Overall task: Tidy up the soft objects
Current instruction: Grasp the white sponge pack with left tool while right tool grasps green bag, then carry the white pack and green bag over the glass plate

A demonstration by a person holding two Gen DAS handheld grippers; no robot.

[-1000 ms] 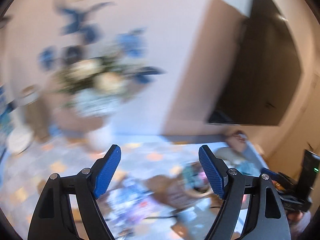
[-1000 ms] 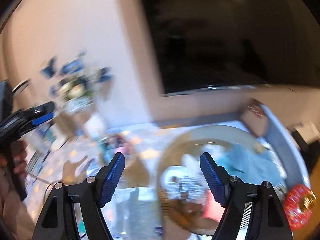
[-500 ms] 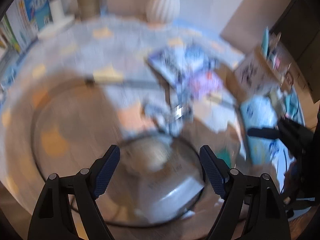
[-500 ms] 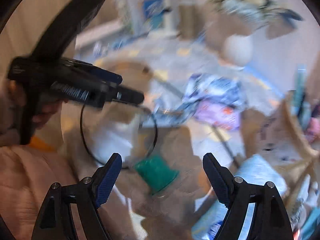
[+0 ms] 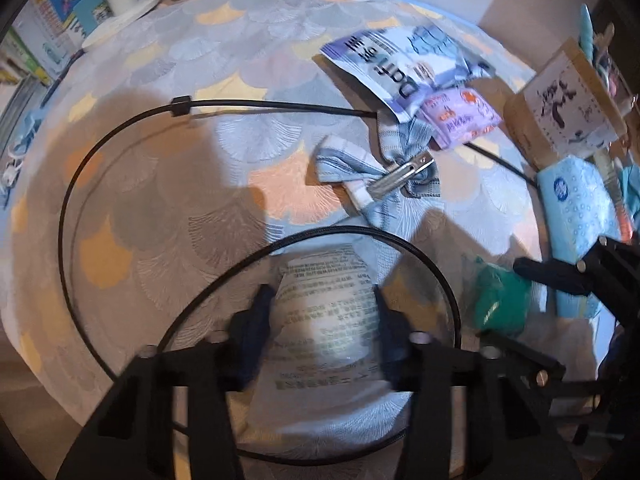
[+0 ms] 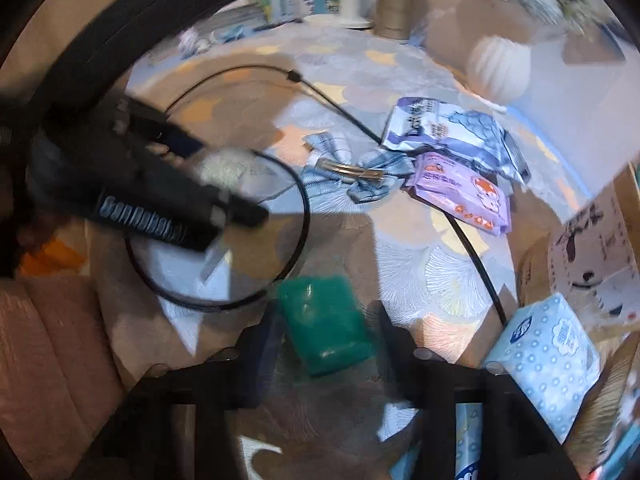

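Note:
My left gripper (image 5: 320, 320) is open, its fingers on either side of a white printed packet (image 5: 324, 312) lying on the patterned tablecloth (image 5: 168, 184). My right gripper (image 6: 326, 336) is open, straddling a green soft pack (image 6: 326, 328). That green pack also shows in the left wrist view (image 5: 500, 300). A blue striped cloth with a metal clip (image 5: 380, 176), a purple-white pouch (image 5: 392, 64), a small lilac wipes pack (image 5: 460, 116) and a blue dotted tissue pack (image 5: 580, 208) lie further off. The left gripper appears in the right wrist view (image 6: 216, 184).
A black cable (image 5: 120, 128) loops over the table around the white packet. A cardboard box with a cartoon print (image 5: 560, 108) stands at the right. A white vase (image 6: 500, 68), a paper roll (image 6: 394, 0) and books (image 5: 60, 20) stand at the back.
Both grippers swung down from facing the wall and TV to the table. The left one came down around the white packet, the right one around the green pack.

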